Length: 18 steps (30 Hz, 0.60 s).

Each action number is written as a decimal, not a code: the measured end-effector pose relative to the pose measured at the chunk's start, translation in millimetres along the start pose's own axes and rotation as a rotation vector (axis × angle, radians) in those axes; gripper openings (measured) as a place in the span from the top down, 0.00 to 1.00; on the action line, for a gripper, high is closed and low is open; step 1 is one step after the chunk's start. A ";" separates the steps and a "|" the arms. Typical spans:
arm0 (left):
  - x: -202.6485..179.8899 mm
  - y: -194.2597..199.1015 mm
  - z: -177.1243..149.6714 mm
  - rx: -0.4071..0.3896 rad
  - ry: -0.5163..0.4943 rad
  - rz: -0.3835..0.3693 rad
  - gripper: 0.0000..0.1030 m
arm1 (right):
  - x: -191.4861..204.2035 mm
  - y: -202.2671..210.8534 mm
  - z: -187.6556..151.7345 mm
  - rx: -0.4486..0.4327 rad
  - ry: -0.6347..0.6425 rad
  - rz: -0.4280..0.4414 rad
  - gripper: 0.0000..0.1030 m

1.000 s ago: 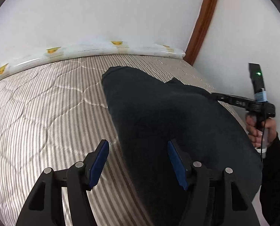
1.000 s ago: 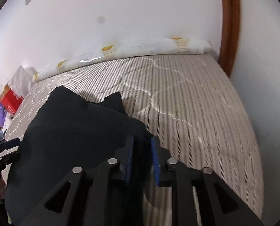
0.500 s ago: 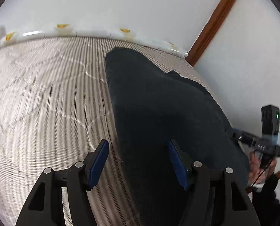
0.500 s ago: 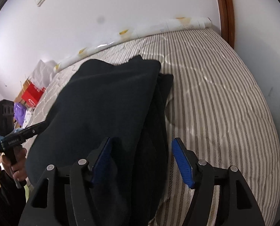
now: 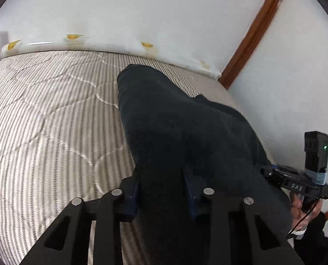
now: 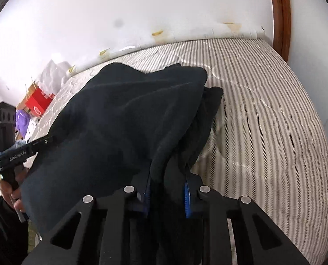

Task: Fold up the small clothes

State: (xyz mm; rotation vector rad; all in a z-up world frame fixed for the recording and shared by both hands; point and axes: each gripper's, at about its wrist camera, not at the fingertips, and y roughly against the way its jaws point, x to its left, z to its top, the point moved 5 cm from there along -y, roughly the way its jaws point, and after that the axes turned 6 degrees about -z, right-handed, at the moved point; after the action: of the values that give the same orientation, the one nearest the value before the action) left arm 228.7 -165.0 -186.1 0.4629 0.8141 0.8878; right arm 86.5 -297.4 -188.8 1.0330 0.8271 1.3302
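Dark garment (image 5: 186,137) lies on the striped mattress (image 5: 53,132), near edge bunched. Both left gripper (image 5: 161,190) and right gripper (image 6: 167,190) have just closed, seemingly pinching that cloth.

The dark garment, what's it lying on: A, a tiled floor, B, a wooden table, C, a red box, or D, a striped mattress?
D: the dark garment is spread over the striped mattress, whose grey and white quilted stripes show around it in both views.

Black tool (image 5: 161,187), blue pads (image 6: 187,196), silver screws.
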 end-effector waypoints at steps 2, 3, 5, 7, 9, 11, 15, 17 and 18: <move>12.8 10.6 4.2 -0.015 0.014 0.014 0.71 | 10.5 -3.1 6.4 -0.006 -0.024 0.028 0.78; 22.3 17.7 7.0 -0.021 0.024 0.021 0.71 | 19.5 -6.3 9.4 -0.007 -0.027 0.037 0.78; 42.9 31.5 12.5 -0.025 0.041 0.042 0.71 | 45.9 -16.6 17.2 -0.019 -0.020 0.051 0.78; 68.3 46.8 19.3 -0.026 0.052 0.068 0.71 | 69.4 -27.2 24.1 -0.024 -0.024 0.071 0.78; 91.8 60.0 25.8 -0.023 0.061 0.086 0.71 | 93.2 -38.7 31.1 -0.035 -0.023 0.090 0.79; 112.9 71.1 32.1 -0.019 0.060 0.101 0.71 | 116.8 -50.8 37.8 -0.042 -0.029 0.104 0.79; 153.6 87.6 45.3 -0.009 0.056 0.114 0.70 | 159.0 -71.5 48.4 -0.049 -0.030 0.110 0.79; 170.6 91.6 49.9 -0.008 0.062 0.107 0.70 | 175.2 -78.8 51.0 -0.051 -0.019 0.094 0.78; 178.3 92.3 51.6 -0.004 0.065 0.101 0.69 | 184.0 -84.1 52.8 -0.043 -0.004 0.074 0.76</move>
State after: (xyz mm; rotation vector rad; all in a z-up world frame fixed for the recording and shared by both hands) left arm 289.1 32.6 -169.7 0.4771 0.8537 1.0017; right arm 183.0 -117.0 -232.4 1.0408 0.7598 1.4025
